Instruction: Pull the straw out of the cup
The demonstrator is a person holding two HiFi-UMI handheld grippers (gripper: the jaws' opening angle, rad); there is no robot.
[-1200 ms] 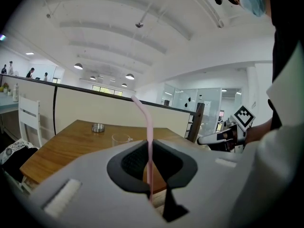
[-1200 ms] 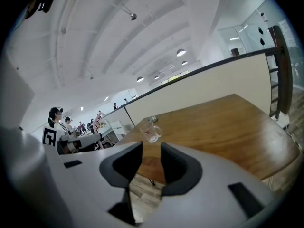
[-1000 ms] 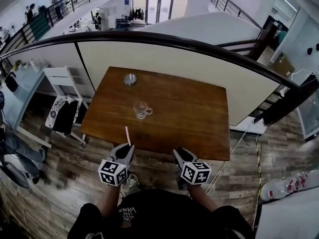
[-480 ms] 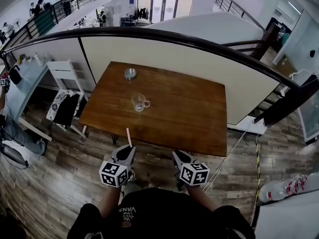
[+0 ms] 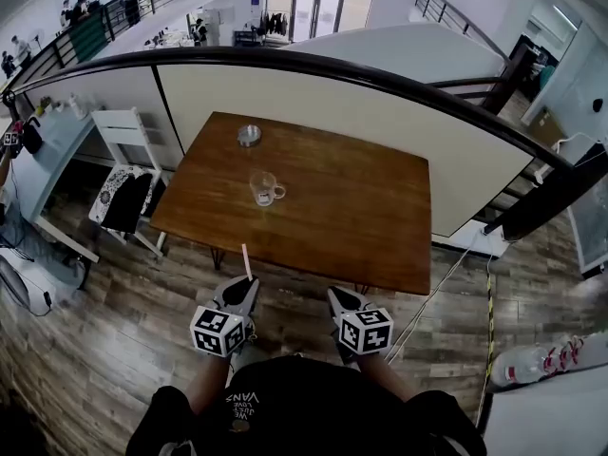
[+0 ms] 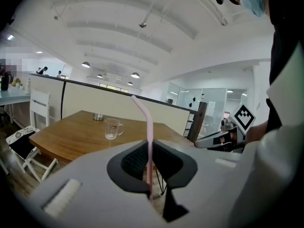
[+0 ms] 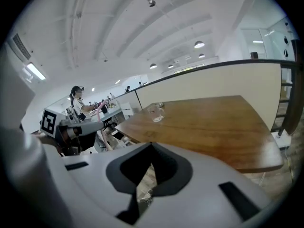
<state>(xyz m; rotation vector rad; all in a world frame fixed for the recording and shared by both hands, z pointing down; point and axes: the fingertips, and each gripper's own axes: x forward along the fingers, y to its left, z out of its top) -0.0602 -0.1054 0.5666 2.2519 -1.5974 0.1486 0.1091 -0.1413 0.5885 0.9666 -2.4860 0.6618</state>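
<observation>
Holding the straw [image 6: 149,146] clamped in my left gripper [image 5: 243,285], I must carry it steadily, away from the cup [image 5: 264,188]. My right gripper [image 5: 338,295] just closed, empty.

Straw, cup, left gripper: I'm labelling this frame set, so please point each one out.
straw [image 6: 149,139], left gripper view, on the mid-shaft above the jaws.
cup [image 5: 262,187], head view, on the glass body.
left gripper [image 5: 243,284], head view, between its fingertips.
</observation>
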